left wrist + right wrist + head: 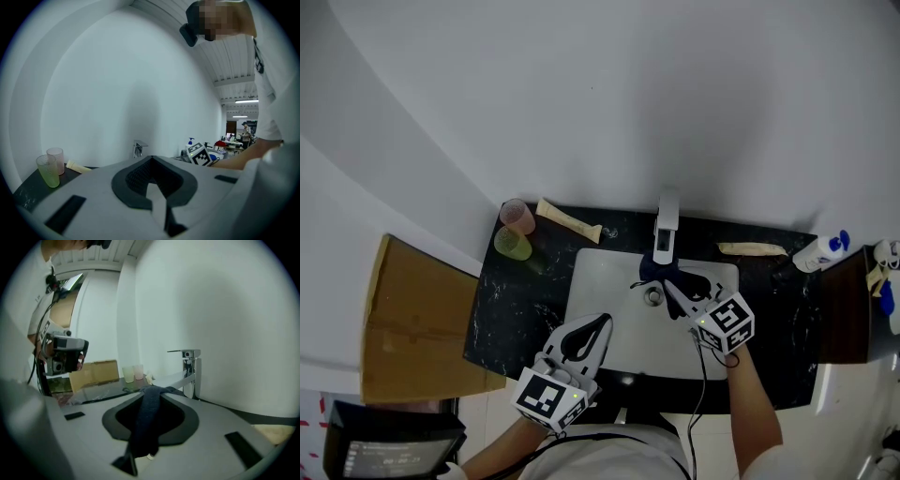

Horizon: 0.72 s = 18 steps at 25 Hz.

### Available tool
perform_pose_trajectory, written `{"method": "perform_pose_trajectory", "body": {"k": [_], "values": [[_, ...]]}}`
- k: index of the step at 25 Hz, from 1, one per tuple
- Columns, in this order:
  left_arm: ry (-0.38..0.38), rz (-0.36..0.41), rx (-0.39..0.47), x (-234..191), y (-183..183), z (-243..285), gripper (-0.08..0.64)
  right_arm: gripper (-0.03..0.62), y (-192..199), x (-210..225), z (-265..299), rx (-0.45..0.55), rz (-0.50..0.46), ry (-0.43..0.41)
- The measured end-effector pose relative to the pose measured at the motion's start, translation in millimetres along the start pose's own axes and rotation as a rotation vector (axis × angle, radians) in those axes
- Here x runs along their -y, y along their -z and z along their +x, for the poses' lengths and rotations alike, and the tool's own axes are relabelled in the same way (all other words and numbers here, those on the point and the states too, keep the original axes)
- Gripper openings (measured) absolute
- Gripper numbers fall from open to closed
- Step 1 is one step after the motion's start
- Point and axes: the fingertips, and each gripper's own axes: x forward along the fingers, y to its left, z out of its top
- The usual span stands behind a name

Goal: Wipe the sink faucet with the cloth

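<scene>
- Right gripper (669,283): jaws pinched on a dark, soft cloth (654,270), which drapes limp between them, just below the faucet (667,223) spout.
- Faucet: squared, shiny chrome.
- Left gripper (601,322): jaws together, empty, over the smooth white sink (605,277).

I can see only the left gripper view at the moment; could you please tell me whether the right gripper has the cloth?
Observer: Yes. In the right gripper view, the right gripper is shut on the cloth, a dark strip that drapes back between its jaws.
Operator: Thank you. Where is the cloth relative to the faucet?
Observer: In the head view it bunches just below the spout of the faucet, above the sink. I cannot tell whether the two are touching.
Operator: And where is my left gripper in that view?
Observer: The left gripper is over the sink's front left part, apart from the faucet.
</scene>
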Motion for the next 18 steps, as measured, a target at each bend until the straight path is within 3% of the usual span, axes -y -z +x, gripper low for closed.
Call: {"method": "perform_pose_trajectory", "body": {"k": [9,15,18], "values": [[0.001,0.001,0.010,-3,2,-9,-0.002,0.086,-34,-16,-1,0.110,0.146,-0.082],[0.017,0.006,0.017,0,-2,-9,-0.002,0.086,-27,0,-6,0.085,0.182,0.003],[0.023,0.009,0.020,-1,-3,-9,-0.002,0.086,-11,32,-31,0.077,0.226,0.097]]}}
